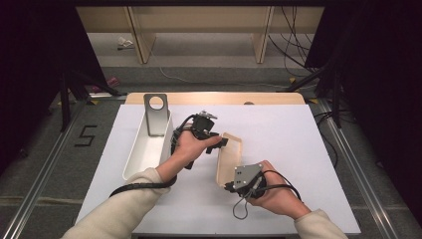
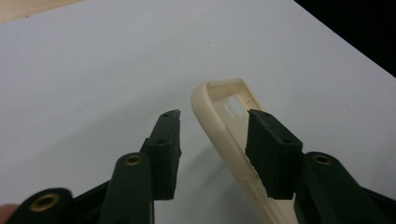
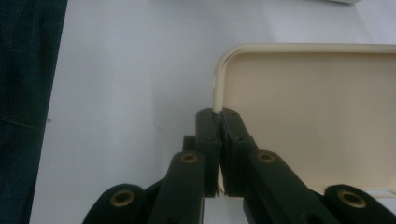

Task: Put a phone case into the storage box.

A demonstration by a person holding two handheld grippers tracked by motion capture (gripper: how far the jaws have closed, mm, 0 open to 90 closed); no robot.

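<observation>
Both sleeves [image 1: 117,211] are cream and reach the wrists. Each gripper is black, with 2 blocky jaws, brass-ringed holes at the jaw joints and a trailing black cable [image 1: 142,186]. The right gripper [image 1: 230,187] carries a grey 3-cornered plate [image 1: 247,174] with small screws.

The cream tray [image 1: 230,159] looks like smooth matt plastic, the white table [image 1: 278,144] matt, the bracket [image 1: 156,115] dull grey metal.

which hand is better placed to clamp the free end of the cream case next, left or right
Left, probably. The left gripper already straddles the wall of the cream case at its far end, jaws apart and one pad inside. The right gripper is shut on the case's near edge, steadying it.
</observation>
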